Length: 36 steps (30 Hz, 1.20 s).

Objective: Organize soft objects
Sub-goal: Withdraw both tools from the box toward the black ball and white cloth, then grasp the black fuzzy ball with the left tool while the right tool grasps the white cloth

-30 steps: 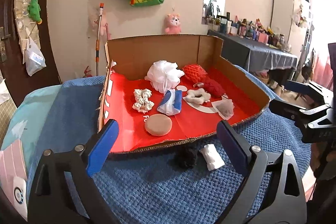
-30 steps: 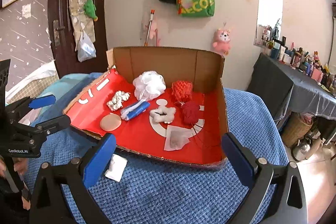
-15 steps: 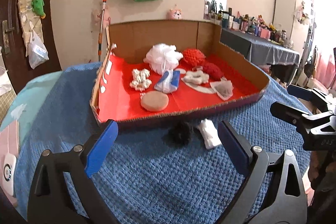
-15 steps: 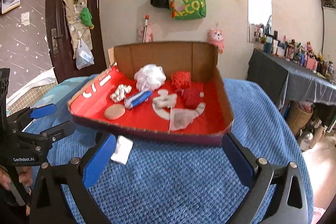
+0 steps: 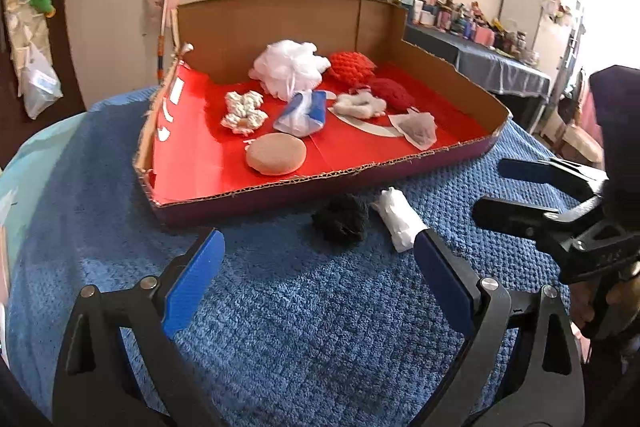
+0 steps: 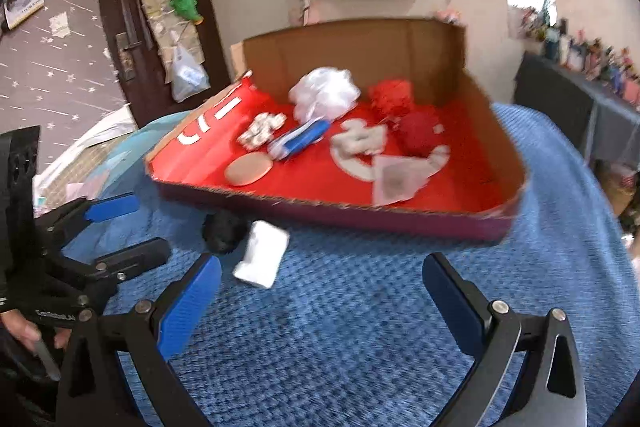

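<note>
Ahead, black pom-pom (image 5: 341, 219) and white wad (image 5: 398, 218) lie beyond both grippers' released, empty jaws.

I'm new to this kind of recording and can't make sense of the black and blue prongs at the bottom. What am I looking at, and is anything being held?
No robot here: a person holds a two-finger gripper in each hand, each with a camera looking along its fingers. One picture is from the left gripper, the other from the right gripper; each also shows the other gripper at its edge. Both are open and hold nothing. On the blue blanket stands a cardboard tray with a red floor, holding soft things such as a white mesh pouf and a tan round sponge. Outside it lie a black fuzzy ball and a white wad.
</note>
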Tool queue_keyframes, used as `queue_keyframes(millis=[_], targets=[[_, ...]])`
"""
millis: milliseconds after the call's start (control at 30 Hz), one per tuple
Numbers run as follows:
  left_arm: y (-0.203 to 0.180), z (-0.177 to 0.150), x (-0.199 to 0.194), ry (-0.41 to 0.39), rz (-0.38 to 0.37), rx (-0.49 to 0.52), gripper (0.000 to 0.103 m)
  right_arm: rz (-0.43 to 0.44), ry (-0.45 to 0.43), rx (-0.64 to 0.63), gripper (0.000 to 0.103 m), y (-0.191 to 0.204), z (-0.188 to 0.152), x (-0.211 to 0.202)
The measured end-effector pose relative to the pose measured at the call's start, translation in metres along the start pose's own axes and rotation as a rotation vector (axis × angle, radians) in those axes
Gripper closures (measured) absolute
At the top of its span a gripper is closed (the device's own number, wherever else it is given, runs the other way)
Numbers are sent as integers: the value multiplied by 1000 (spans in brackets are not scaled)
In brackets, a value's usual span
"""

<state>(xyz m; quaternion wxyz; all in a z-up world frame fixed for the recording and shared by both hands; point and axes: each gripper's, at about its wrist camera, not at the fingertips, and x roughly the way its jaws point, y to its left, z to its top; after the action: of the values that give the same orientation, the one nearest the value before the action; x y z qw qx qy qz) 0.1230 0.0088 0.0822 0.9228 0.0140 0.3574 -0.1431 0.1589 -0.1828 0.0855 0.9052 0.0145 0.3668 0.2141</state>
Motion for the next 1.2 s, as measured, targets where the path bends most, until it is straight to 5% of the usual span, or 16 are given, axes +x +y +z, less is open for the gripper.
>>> queue_keyframes(millis=[100,367,467,733,933,1000,1200], targets=[[2,3,8,25,-22,22,21,55,46,11,9,-1,2,13],[1,12,23,76,-70,75,24,96,119,-46,16,11,8,37],[-2,15,29,94,-88,108,36,116,147,-62,23,13,11,45],[-6,20,44,142,-111,170,42,138,199,-94,34,14,11,58],[-10,21,55,169,-130,197,59,141,205,-124,40,19,11,62],[-11,20,59,180,-138,200,70,143,210,-138,47,21,10,64],[-12,18,60,180,-163,196,74,178,219,-168,81,28,7,65]])
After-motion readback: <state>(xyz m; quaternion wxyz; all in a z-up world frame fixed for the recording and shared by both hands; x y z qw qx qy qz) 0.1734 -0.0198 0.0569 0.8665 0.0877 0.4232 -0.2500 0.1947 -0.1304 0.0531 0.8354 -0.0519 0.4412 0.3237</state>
